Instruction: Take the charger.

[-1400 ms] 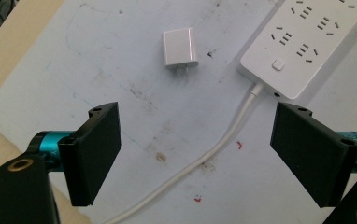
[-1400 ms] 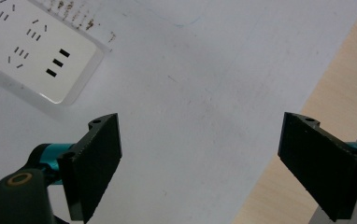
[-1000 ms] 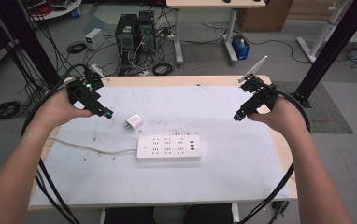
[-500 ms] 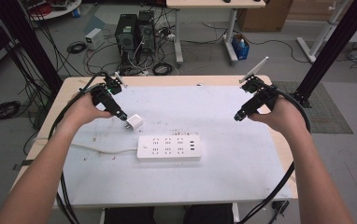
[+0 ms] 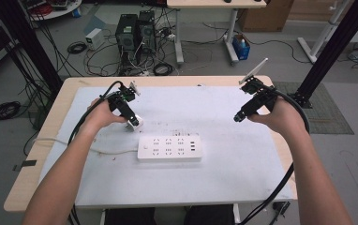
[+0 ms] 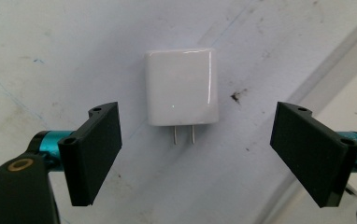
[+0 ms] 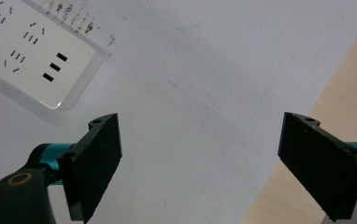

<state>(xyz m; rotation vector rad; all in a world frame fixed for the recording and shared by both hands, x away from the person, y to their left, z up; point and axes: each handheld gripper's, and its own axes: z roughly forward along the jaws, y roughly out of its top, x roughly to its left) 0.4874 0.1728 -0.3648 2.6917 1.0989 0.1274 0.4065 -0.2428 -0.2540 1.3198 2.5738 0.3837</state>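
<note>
Left gripper (image 6: 195, 154) wide, straddling white square plug adapter (image 6: 181, 86), prongs at 6 o'clock, pre-grasp; right gripper (image 7: 200, 158) wide, idle.

A glossy white plastic charger (image 6: 181, 86) catches a point of light on its smooth face, two bare metal prongs jutting from one end, on a matt white sheet (image 5: 224, 178) scuffed with dark specks and faint pen lines. The sheet covers a bench (image 5: 67, 86) of pale wood-look board, smooth along its exposed edges. Nearby lies a white power strip (image 5: 169, 148), smooth plastic with a soft sheen. The left gripper (image 6: 195, 158) and right gripper (image 7: 197, 163) carry matt black plastic jaws on shiny teal metal fittings, with a brass-coloured ring at one corner.
</note>
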